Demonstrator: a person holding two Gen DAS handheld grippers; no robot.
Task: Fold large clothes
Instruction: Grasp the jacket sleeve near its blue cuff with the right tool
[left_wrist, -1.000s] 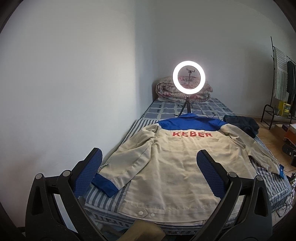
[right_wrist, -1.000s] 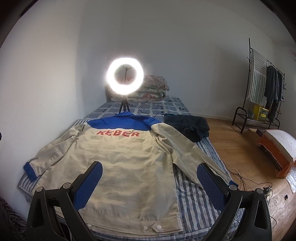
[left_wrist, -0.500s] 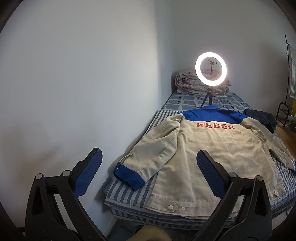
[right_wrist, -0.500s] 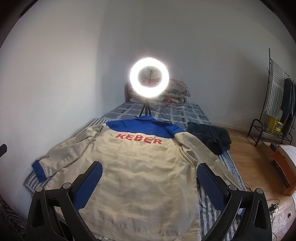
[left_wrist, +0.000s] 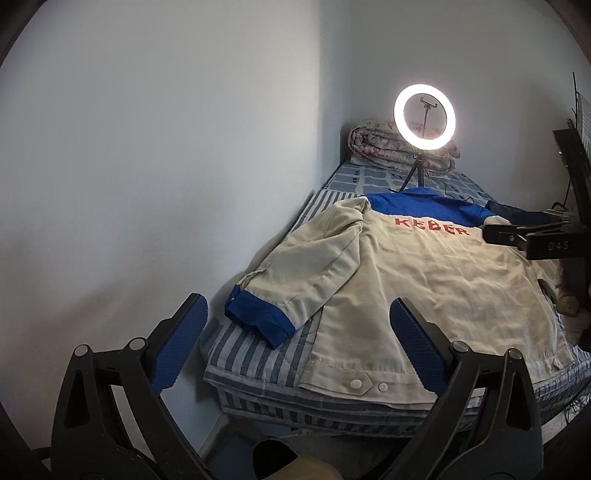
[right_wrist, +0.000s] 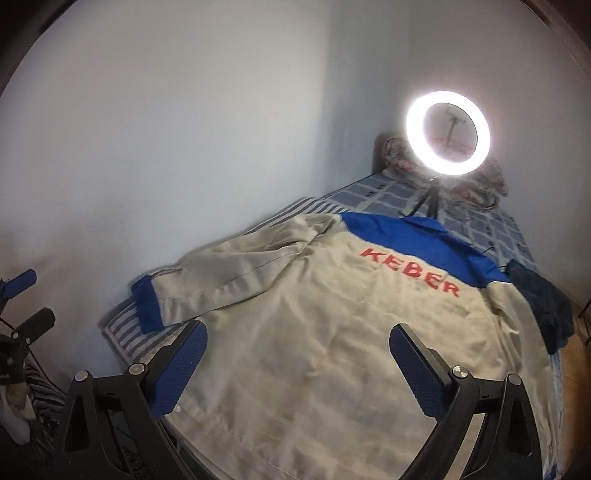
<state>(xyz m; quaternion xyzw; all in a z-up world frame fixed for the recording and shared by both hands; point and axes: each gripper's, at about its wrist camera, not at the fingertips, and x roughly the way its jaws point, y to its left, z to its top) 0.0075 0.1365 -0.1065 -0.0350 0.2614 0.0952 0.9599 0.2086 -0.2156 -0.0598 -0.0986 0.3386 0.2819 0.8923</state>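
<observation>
Lying back-up on the striped bed (left_wrist: 258, 363), the jacket (left_wrist: 424, 280) is stretched lengthwise, collar toward the ring light (left_wrist: 424, 117). The left gripper (left_wrist: 299, 343) is spread wide and empty, as is the right gripper (right_wrist: 297, 363), whose view alone reveals dark clothing (right_wrist: 543, 302).

Red letters reading "KEBER" run across the back of the beige jacket (left_wrist: 424, 280) below its blue yoke, and "D4S" is moulded on the right gripper (right_wrist: 299, 365)

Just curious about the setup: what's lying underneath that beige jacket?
A striped sheet on the bed shows beneath the jacket, back up. What lies under its middle is covered.
</observation>
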